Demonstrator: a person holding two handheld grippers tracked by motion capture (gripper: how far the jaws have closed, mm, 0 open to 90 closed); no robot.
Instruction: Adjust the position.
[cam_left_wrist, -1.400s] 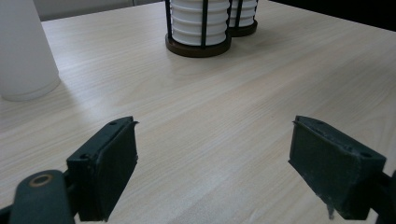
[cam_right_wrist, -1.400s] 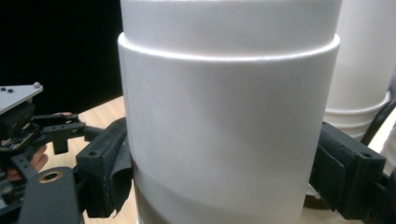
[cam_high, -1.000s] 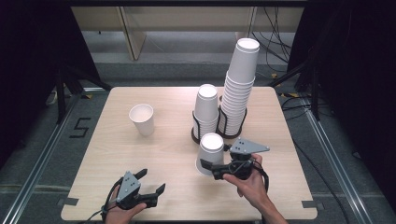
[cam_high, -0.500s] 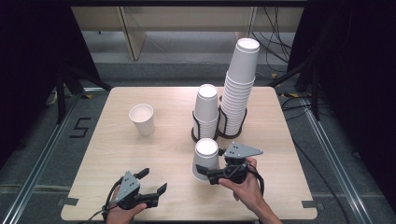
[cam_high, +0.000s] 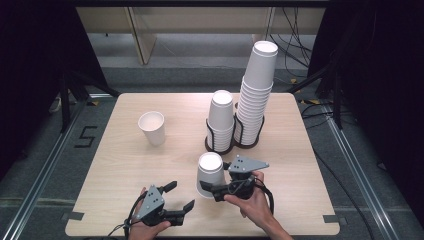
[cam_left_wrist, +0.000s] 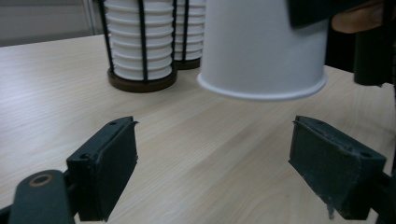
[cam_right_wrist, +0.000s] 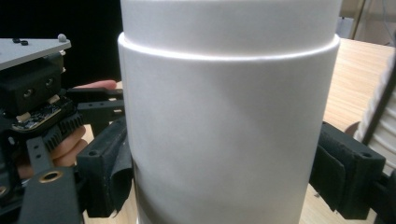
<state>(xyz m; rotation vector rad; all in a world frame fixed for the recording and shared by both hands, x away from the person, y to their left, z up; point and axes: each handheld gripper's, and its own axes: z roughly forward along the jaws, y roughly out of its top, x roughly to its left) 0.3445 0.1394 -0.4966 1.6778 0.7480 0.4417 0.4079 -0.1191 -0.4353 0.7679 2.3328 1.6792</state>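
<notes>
So the right claw (cam_high: 212, 189) is clamped on an upside-down white cup (cam_high: 210, 172), held just in front of the cup rack (cam_high: 220, 145) and clear of the table (cam_high: 125, 170). The left claw (cam_high: 181, 196), nearer the front edge, has its jaws apart, nothing between them.

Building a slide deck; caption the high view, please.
Right gripper grips an upside-down paper cup near the open left gripper.
</notes>
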